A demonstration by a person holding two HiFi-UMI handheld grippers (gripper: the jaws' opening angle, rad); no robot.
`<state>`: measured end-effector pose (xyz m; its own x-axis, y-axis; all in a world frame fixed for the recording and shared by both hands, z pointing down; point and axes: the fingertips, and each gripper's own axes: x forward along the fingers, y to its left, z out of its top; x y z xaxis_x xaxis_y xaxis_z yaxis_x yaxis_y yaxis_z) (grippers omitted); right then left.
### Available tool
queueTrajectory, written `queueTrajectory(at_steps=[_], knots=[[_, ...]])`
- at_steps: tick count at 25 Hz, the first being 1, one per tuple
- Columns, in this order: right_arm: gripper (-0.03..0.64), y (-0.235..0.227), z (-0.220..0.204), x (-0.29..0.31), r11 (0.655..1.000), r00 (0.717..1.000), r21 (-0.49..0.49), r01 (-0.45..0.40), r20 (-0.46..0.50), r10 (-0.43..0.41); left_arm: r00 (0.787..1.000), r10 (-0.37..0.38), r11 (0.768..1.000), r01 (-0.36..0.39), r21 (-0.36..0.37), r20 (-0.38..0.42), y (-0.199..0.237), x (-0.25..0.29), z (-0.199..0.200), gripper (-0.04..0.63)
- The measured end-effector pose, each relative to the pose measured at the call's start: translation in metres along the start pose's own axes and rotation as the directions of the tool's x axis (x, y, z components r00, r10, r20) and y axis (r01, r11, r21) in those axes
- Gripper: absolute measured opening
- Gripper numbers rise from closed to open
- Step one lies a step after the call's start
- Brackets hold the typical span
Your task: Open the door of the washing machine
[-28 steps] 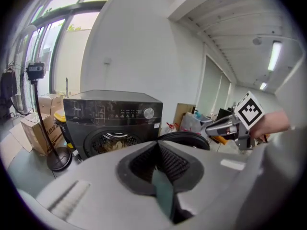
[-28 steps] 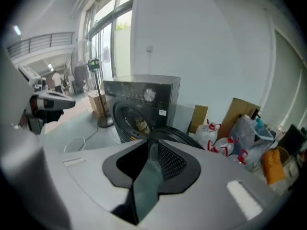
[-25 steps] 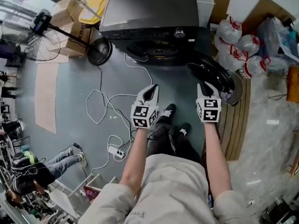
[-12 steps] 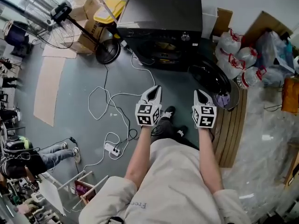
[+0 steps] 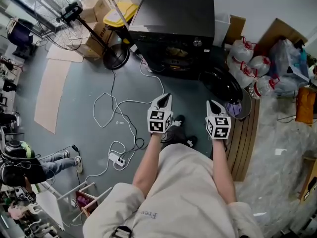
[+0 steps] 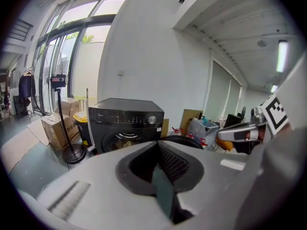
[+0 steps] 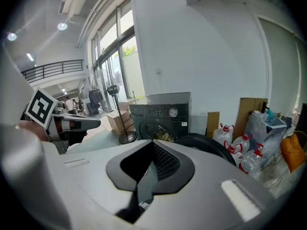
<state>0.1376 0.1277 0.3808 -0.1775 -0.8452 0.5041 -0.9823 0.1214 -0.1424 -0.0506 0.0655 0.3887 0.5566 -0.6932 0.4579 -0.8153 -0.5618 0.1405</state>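
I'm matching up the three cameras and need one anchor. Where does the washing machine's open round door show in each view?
Head view: the door stands open at upper centre-right, right of the drum opening.
Left gripper view: only the door's dark upper rim shows, just right of centre.
Right gripper view: the door sits right of centre, below and to the right of the drum.
Shared landmark: the silver knob on the control panel.

Grey-blue floor (image 5: pixel 74 108) all round a pedestal fan (image 5: pixel 72 11). Cardboard boxes (image 5: pixel 95 39) sit just beside it, white cables (image 5: pixel 111 103) trail near its base, and tall bright windows (image 6: pixel 91 56) and a white wall (image 6: pixel 144 47) stand behind.
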Motion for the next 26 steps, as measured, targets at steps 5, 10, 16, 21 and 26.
queueTrajectory(at_steps=[5,10,16,21,26], knots=[[0.0,0.009,0.006,0.001,0.999,1.0,-0.022,-0.025,0.002,0.025,1.0,-0.002,1.0,0.002,-0.001,-0.008,-0.005,-0.002,0.004,0.057],[0.0,0.011,0.006,0.0,0.999,0.999,-0.023,-0.039,0.01,0.039,1.0,0.006,1.0,-0.006,0.002,0.004,-0.009,-0.007,0.006,0.057],[0.0,0.02,0.007,0.0,0.998,0.998,0.007,-0.059,0.023,0.059,0.999,-0.006,1.0,0.005,0.025,0.045,-0.011,-0.013,0.016,0.057],[0.0,0.028,0.005,0.001,0.997,0.997,0.013,-0.075,0.026,0.075,0.999,-0.012,1.0,0.01,0.03,0.048,-0.011,-0.015,0.017,0.057],[0.0,0.024,0.01,0.006,0.996,0.996,0.052,-0.078,0.043,0.076,0.996,-0.008,0.999,0.005,0.035,0.088,-0.008,-0.013,0.026,0.057]])
